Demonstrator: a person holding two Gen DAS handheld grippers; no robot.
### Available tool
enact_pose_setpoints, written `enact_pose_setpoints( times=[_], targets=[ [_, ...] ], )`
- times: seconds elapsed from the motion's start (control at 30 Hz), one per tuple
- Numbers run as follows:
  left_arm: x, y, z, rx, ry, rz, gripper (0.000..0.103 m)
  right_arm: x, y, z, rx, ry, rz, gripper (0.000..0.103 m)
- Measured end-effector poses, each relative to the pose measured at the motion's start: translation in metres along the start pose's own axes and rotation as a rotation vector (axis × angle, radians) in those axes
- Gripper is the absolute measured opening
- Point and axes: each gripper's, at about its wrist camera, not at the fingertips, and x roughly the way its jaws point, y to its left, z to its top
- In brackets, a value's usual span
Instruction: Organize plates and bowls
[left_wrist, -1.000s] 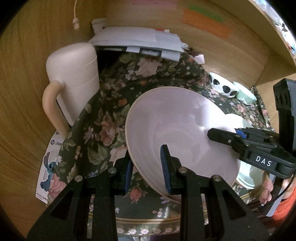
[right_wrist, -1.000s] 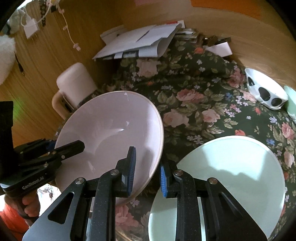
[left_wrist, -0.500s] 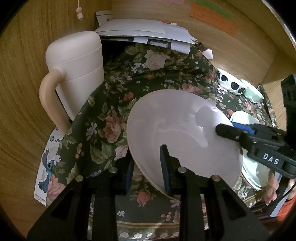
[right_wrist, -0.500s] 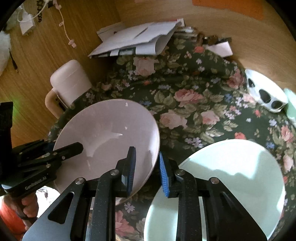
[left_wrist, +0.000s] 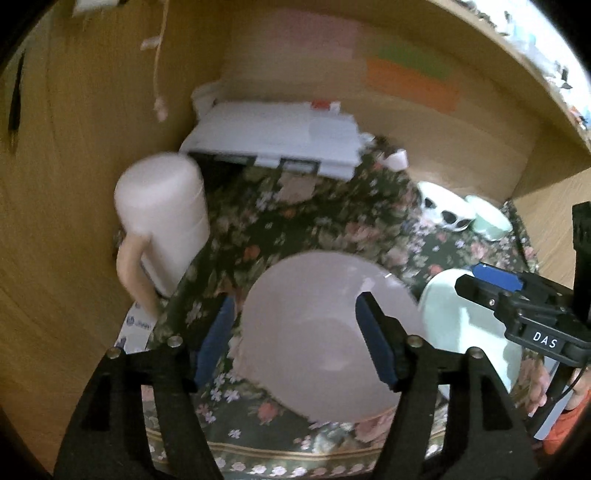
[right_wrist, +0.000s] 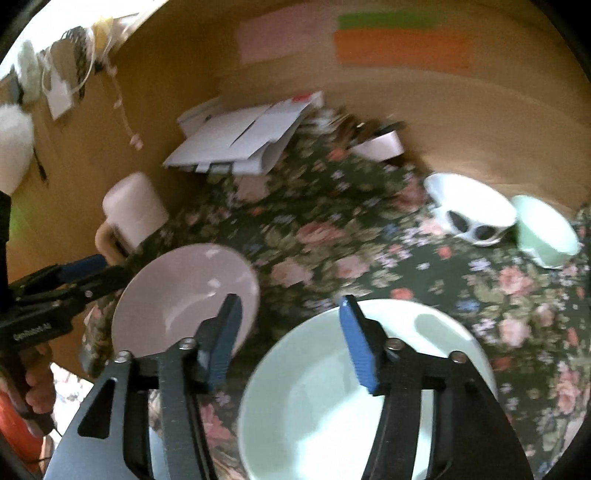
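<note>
A pale pink plate (left_wrist: 325, 332) lies flat on the floral cloth, also in the right wrist view (right_wrist: 177, 295). My left gripper (left_wrist: 295, 339) is open above it, one finger on each side of its left part. A mint green plate (right_wrist: 354, 391) lies right of it, also in the left wrist view (left_wrist: 458, 317). My right gripper (right_wrist: 291, 339) is open, its fingers straddling the gap between the two plates. A white panda bowl (right_wrist: 469, 210) and a mint bowl (right_wrist: 546, 229) stand at the back right.
A cream lidded mug (left_wrist: 162, 221) with a handle stands at the left by the wooden wall. A stack of white papers (left_wrist: 273, 136) lies at the back. A small pink cup (right_wrist: 380, 144) lies at the back. Wooden walls enclose the floral cloth (right_wrist: 332, 229).
Both grippers have let go of the pink plate and opened. The plate, held tilted before, now lies flat on the cloth. Both grippers have pulled back and up.
</note>
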Motion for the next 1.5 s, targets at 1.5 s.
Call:
enact_pose_setpoints(
  times=[1.5],
  targets=[
    [0.198,-0.162,0.138,0.185,0.086,-0.089,0.089,0.084,-0.228,0.061,0.304,0.059,-0.234,0.048]
  ],
)
